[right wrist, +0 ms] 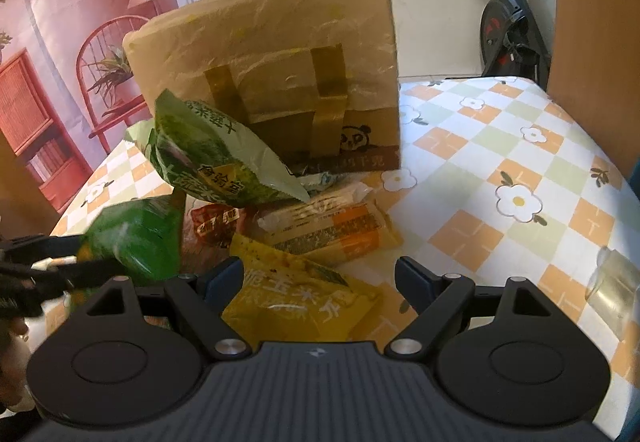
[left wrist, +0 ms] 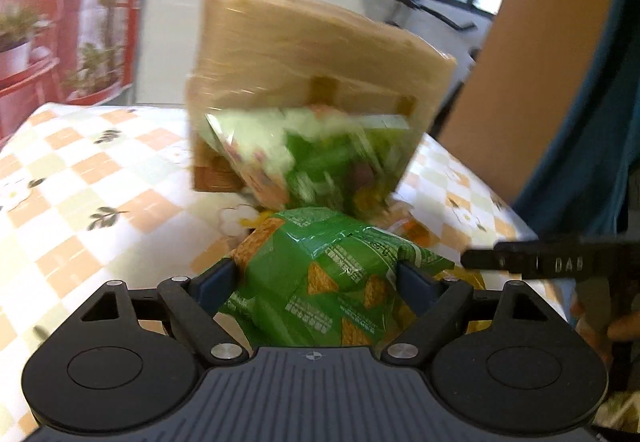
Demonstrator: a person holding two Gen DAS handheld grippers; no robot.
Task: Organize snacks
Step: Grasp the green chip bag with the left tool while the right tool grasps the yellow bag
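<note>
A green snack bag (left wrist: 320, 282) is held between the pads of the left hand-held gripper (left wrist: 318, 274), its long axis running toward the wrapped cardboard box (left wrist: 304, 53) ahead. A yellow snack bag (right wrist: 296, 298) lies between the wide, untouching jaws of the right hand-held gripper (right wrist: 320, 274), nearer than the box (right wrist: 272, 65), on the checked worktop (right wrist: 500, 177).

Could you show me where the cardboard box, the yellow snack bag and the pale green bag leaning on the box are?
cardboard box (right wrist: 280, 53): right wrist view, plastic-wrapped front face.
yellow snack bag (right wrist: 296, 298): right wrist view, middle of its printed front.
pale green bag (right wrist: 212, 157): right wrist view, its printed front.
</note>
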